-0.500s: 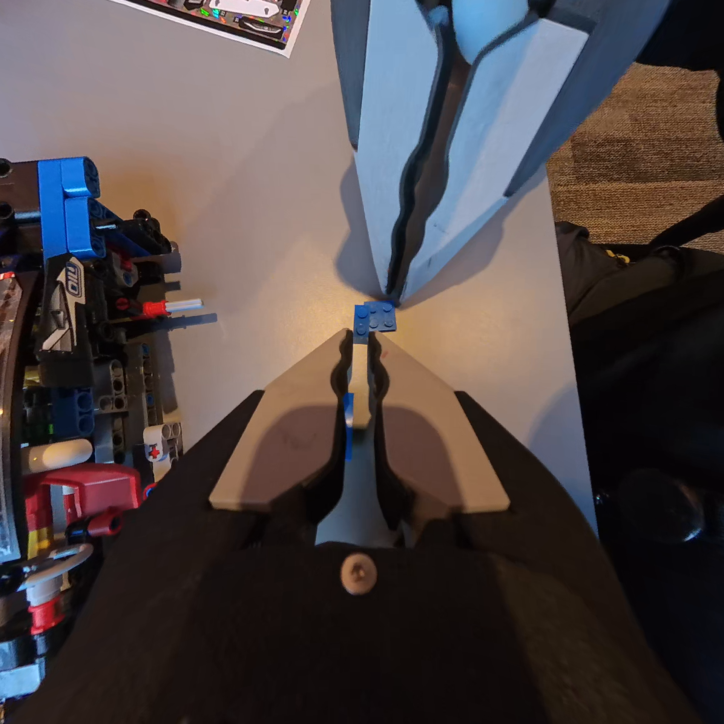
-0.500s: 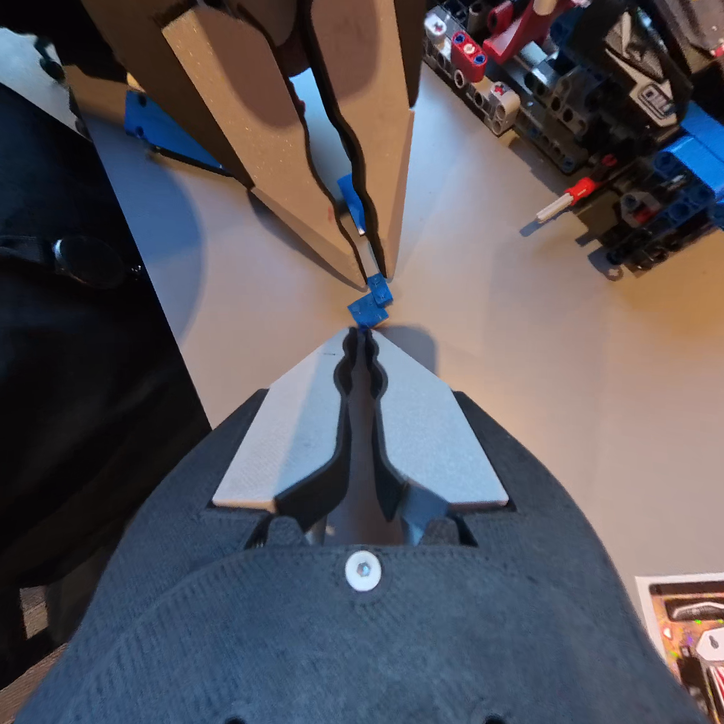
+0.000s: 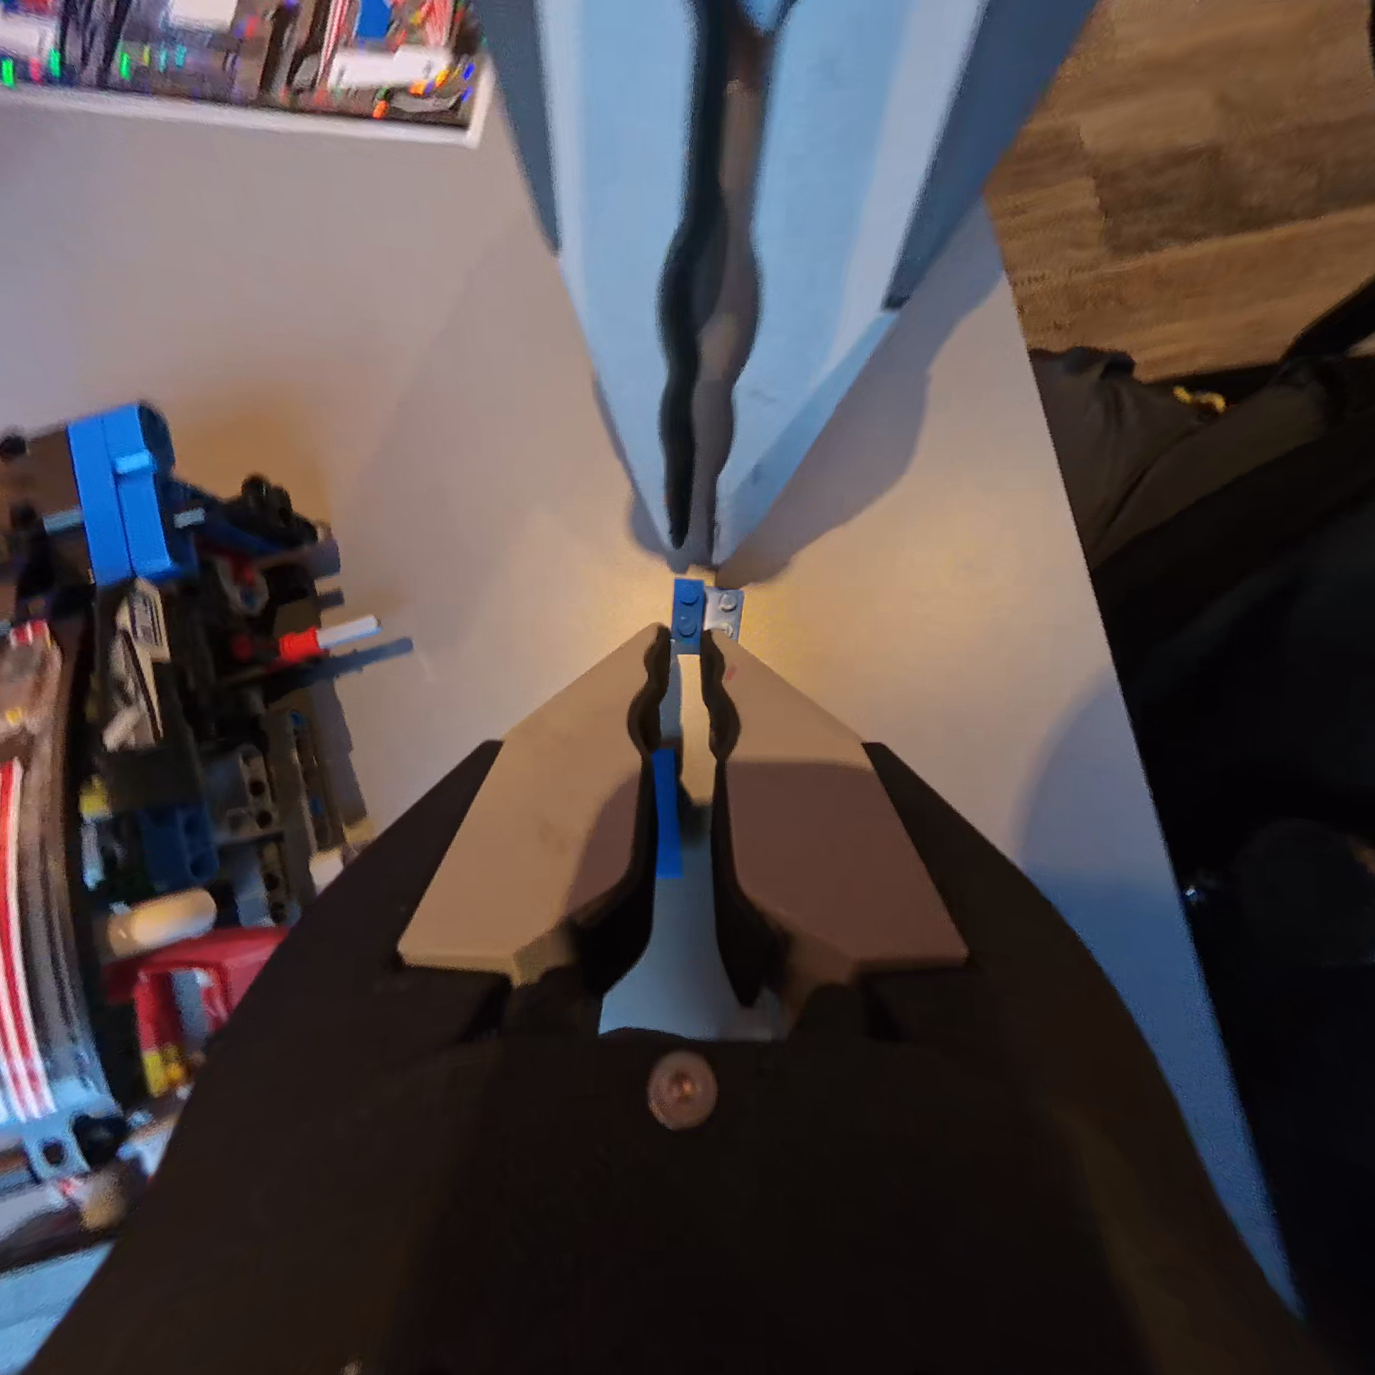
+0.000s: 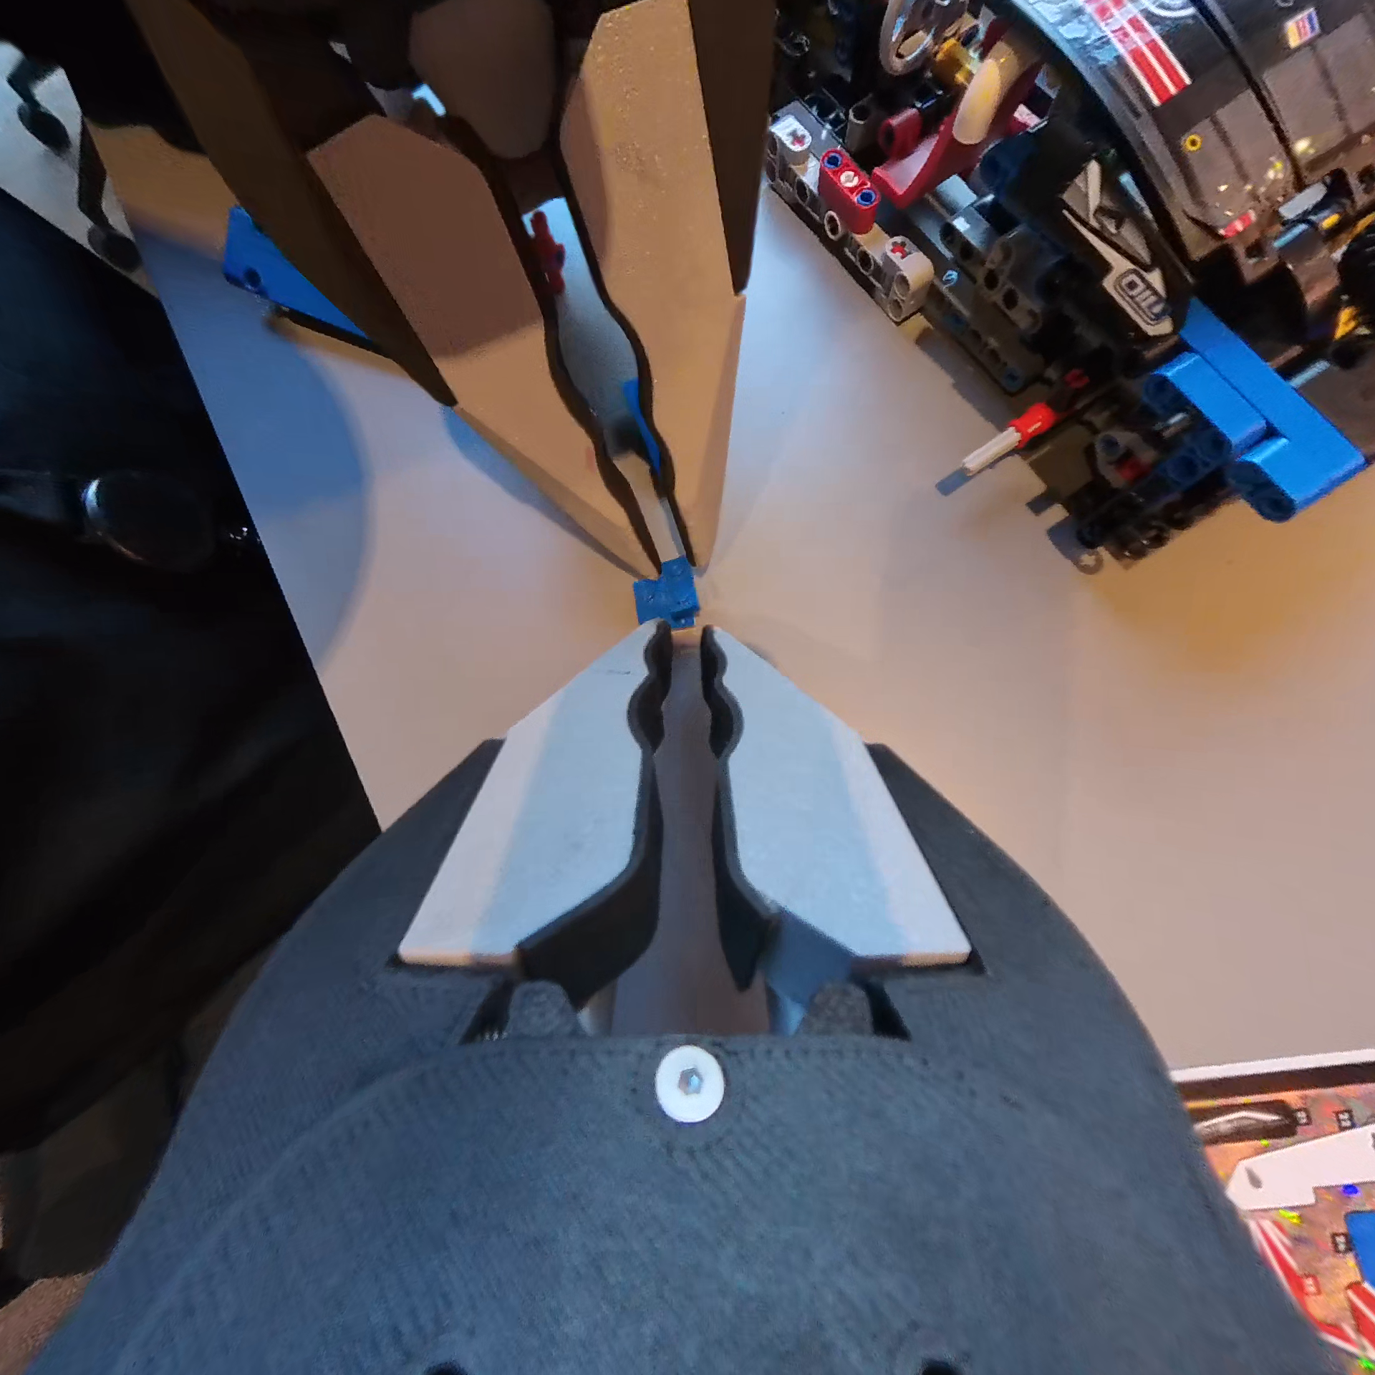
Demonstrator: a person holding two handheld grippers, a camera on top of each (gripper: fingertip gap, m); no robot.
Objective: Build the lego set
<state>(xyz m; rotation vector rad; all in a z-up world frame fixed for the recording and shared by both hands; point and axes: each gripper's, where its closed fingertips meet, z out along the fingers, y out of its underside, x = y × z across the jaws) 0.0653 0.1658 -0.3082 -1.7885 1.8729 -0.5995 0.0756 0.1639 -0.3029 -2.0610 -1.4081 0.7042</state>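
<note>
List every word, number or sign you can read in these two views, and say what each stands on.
I do not quote writing, so I list only what bears it.
Sticker sheet, lower right in the right wrist view: printed marks, too small to read.
Black-and-white panel on the lego model: one short printed mark.
Small blue piece: no writing visible.

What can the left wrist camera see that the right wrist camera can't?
Only the left view shows the small grey piece beside the blue plate, and the brown floor. Only the right view shows the blue panel lying behind the left tongs. Both show the table, the big car model, the sticker sheet, and the right tongs.
</note>
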